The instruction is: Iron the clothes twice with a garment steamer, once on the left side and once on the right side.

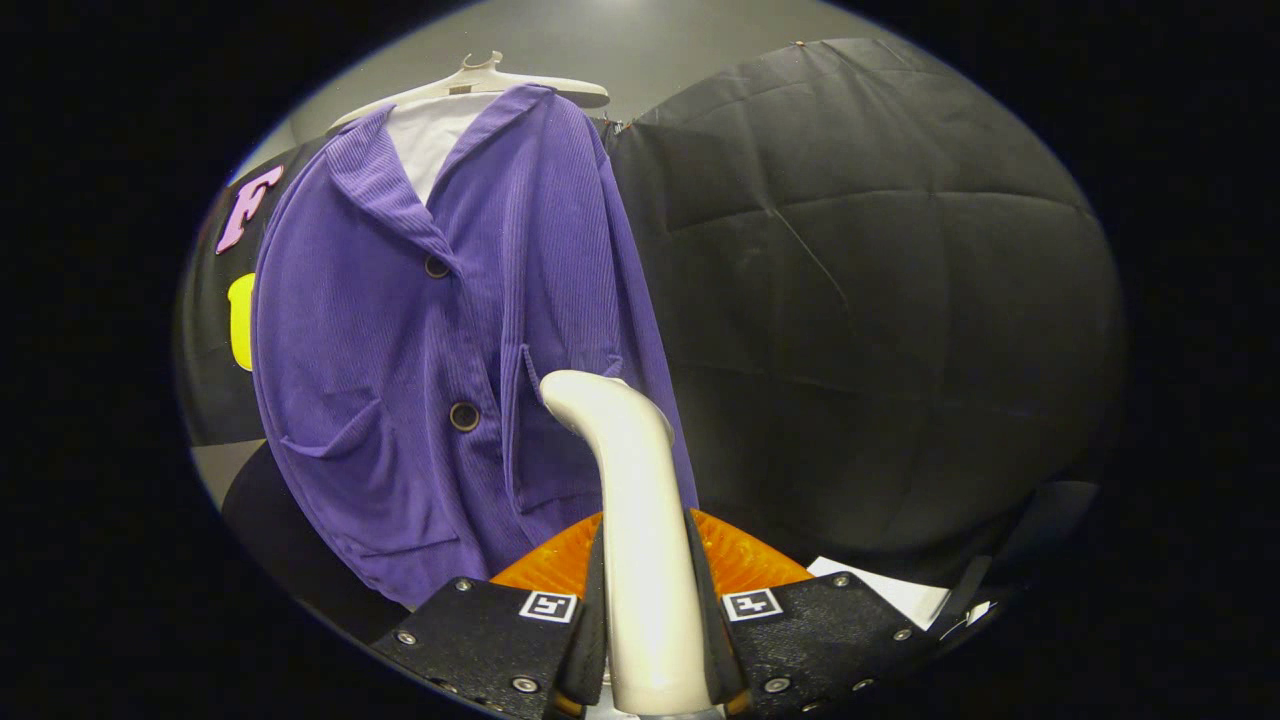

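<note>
The gripper (648,640) is closed on the steamer (640,540), both fingers pressing the sides of its white handle, so the jaws stand narrow with the handle filling the space between them; the handle rises upright from between the fingers and bends at the top toward the jacket (440,350), its curved head lying against or just before the cloth near the lower right pocket, though contact cannot be told; the jacket is purple, ribbed, buttoned down the front with two dark buttons showing, and hangs on a pale hanger (480,85) with a white lining at the collar; it hangs ahead and to the left of the fingers; an orange ridged part (750,560) shows just behind the fingers; a white sheet (900,595) lies low to the right.
</note>
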### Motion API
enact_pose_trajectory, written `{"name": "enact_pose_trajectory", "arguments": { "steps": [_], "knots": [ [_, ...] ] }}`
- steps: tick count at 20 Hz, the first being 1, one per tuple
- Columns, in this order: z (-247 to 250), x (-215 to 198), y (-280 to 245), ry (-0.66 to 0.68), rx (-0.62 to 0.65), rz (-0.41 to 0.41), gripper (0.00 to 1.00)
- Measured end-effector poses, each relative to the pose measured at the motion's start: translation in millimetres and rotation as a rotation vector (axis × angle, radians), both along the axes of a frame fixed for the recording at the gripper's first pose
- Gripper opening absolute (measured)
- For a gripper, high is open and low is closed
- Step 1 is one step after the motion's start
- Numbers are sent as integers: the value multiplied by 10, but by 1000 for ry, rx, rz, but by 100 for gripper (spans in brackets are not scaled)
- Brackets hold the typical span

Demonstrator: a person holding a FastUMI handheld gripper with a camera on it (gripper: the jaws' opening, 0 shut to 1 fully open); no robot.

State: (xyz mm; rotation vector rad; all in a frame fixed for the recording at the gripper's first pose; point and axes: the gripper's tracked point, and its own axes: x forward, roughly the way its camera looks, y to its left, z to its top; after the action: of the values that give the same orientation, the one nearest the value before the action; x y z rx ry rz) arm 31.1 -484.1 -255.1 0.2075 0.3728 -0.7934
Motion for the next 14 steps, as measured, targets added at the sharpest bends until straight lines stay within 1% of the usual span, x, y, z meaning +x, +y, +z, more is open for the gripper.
{"name": "enact_pose_trajectory", "arguments": {
  "steps": [3, 6, 7, 10, 14],
  "knots": [
    [-231, -153, 138, 20, 51, -7, 39],
    [-520, -162, 305, 94, 80, 31, 39],
    [-562, -145, 373, 101, 87, 35, 39],
    [-598, -206, 589, 58, 145, 36, 39],
    [-690, -287, 889, 79, 161, 53, 39]
  ]
}}
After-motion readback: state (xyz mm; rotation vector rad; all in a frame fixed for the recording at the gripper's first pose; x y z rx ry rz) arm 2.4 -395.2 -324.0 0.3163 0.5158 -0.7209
